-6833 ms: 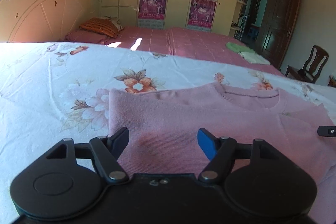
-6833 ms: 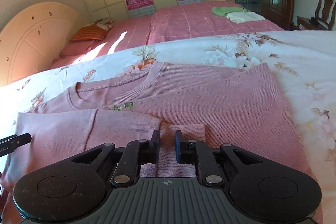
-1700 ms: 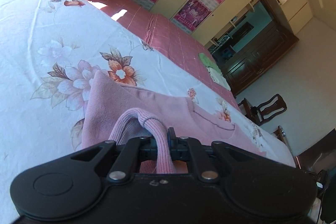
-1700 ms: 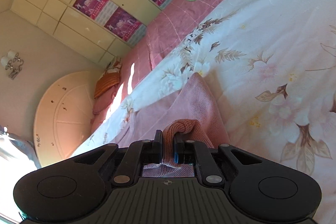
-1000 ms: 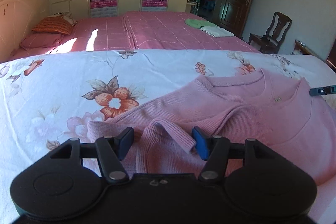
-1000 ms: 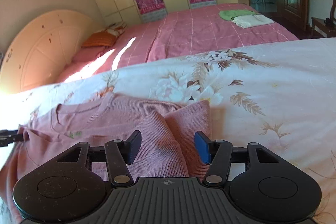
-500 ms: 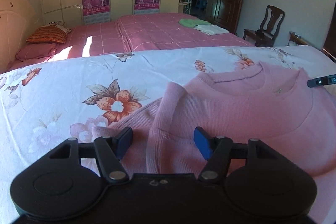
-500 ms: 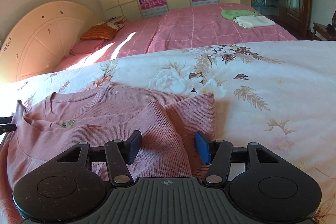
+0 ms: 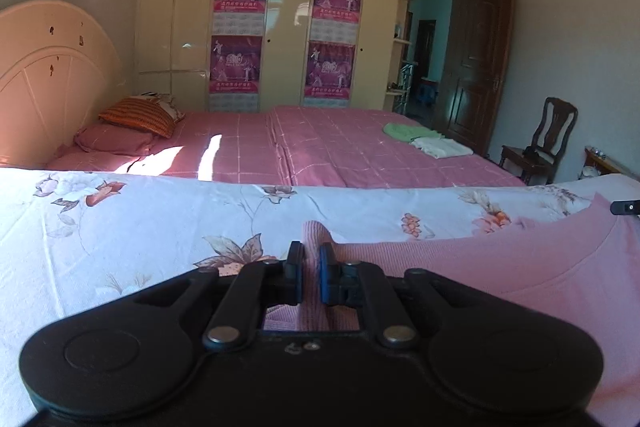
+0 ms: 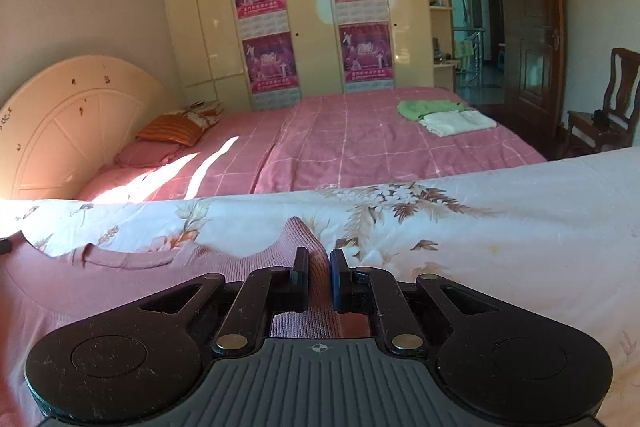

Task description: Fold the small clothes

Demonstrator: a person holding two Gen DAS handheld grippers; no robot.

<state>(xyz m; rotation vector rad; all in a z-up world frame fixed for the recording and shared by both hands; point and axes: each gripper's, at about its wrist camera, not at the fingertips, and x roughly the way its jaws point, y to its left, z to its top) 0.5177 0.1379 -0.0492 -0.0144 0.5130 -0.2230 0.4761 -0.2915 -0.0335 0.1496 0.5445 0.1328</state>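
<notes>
Bedroom light falls on a floral sheet (image 9: 140,227), and on it the pink sweater (image 9: 500,267) is spread, low and close to both cameras. At the left gripper (image 9: 311,269) the jaws are drawn nearly together with a ridge of pink knit pinched between them, a small peak of fabric poking up just past the tips. At the right gripper (image 10: 319,277) the same is seen: jaws closed on a fold of the sweater (image 10: 120,275), knit bunched into a hump ahead of the pads. Between the two grips the neckline (image 10: 132,257) is seen lying toward the far edge, so the shoulder side looks to be the one being held. Beyond the sheet a second bed (image 9: 340,147) is made up in pink check, with a green and a white folded item (image 10: 444,117) on it, then the wardrobe (image 9: 280,27) and a chair (image 9: 548,139). Risk from here, as judged: only a thin pinch is held on each side, so the loose knit could slide out if it is lifted fast. If the two sides are not moved evenly, the fold would be skewed, and layers beneath could be dragged and rumpled.
</notes>
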